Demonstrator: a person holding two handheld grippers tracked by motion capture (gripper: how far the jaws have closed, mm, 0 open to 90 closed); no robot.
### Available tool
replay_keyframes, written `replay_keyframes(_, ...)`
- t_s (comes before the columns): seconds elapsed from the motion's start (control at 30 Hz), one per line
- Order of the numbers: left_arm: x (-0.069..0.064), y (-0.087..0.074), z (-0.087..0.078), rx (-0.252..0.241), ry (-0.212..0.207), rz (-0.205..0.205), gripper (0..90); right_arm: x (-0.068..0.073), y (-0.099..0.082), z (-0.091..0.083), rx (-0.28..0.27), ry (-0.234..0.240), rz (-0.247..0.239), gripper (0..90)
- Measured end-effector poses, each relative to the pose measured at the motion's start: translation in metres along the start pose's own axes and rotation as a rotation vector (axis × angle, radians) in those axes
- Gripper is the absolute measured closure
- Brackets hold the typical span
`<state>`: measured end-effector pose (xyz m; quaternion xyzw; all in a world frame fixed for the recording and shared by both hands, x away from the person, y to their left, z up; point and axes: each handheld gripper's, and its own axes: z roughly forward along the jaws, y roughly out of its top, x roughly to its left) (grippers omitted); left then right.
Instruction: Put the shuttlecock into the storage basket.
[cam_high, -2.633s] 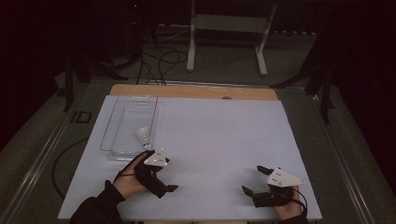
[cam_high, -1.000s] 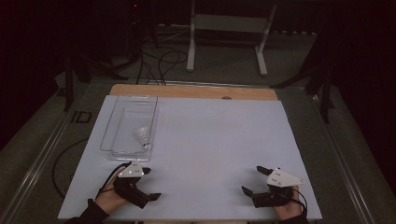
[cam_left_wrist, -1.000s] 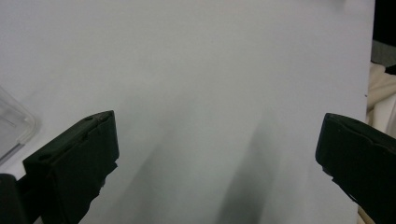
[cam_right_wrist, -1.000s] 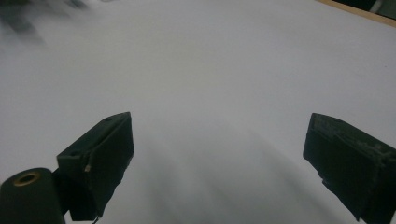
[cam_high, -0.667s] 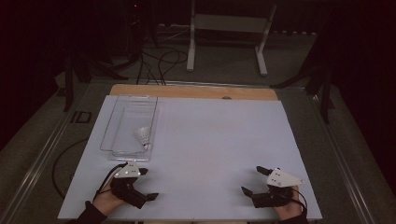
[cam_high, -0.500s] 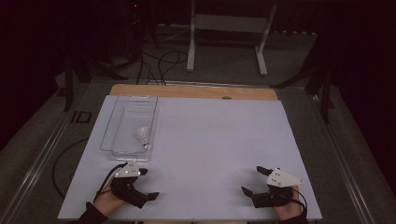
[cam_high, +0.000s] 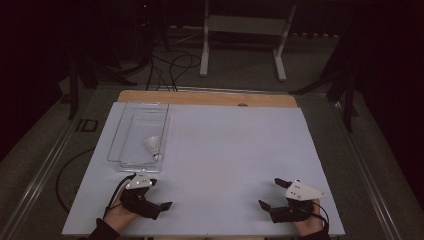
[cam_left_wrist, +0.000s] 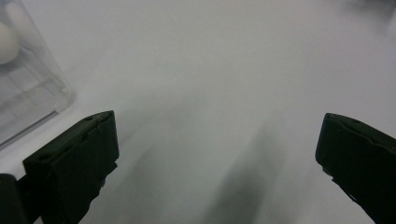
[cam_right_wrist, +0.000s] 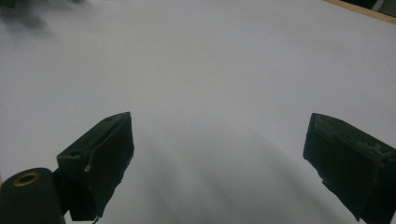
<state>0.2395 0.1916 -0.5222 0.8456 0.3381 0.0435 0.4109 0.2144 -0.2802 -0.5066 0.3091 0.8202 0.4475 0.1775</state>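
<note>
A clear plastic tray (cam_high: 131, 134) lies at the left of the white table sheet (cam_high: 235, 145), with a white shuttlecock (cam_high: 153, 145) near its front right corner. My left gripper (cam_high: 160, 193) rests just in front of the tray, near the table's front edge, open and holding nothing. In the left gripper view its jaws (cam_left_wrist: 219, 135) stand wide apart over bare sheet, and the tray corner (cam_left_wrist: 32, 93) and the shuttlecock's cork (cam_left_wrist: 5, 41) show at the upper left. My right gripper (cam_high: 270, 193) sits at the front right, also open and empty (cam_right_wrist: 219, 135).
A wooden strip (cam_high: 210, 98) runs along the table's far edge and shows in the right gripper view (cam_right_wrist: 369, 10). Beyond the table stand a white frame (cam_high: 240, 30) and floor cables (cam_high: 170, 65). Dark stands flank both sides.
My left gripper has drawn back from the tray's front toward the near edge and to the left, then settled there. The shuttlecock stays in the tray. The right gripper has not moved.
</note>
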Motion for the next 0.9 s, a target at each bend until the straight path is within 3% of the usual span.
replay_keyframes(0.37,0.0011,-0.0018,0.0006,-0.009,0.031,-0.001,0.2,0.001,0.001,0.001,0.005,0.0,-0.011,8.5)
replay_keyframes(0.67,-0.0008,-0.0025,0.0012,-0.002,0.015,0.028,0.2,0.0007,0.0007,0.0009,0.005,0.0,-0.01,8.5)
replay_keyframes(0.9,-0.0008,-0.002,0.0002,-0.012,0.004,0.026,0.2,0.0005,0.0005,0.0008,0.006,0.0,-0.008,8.5)
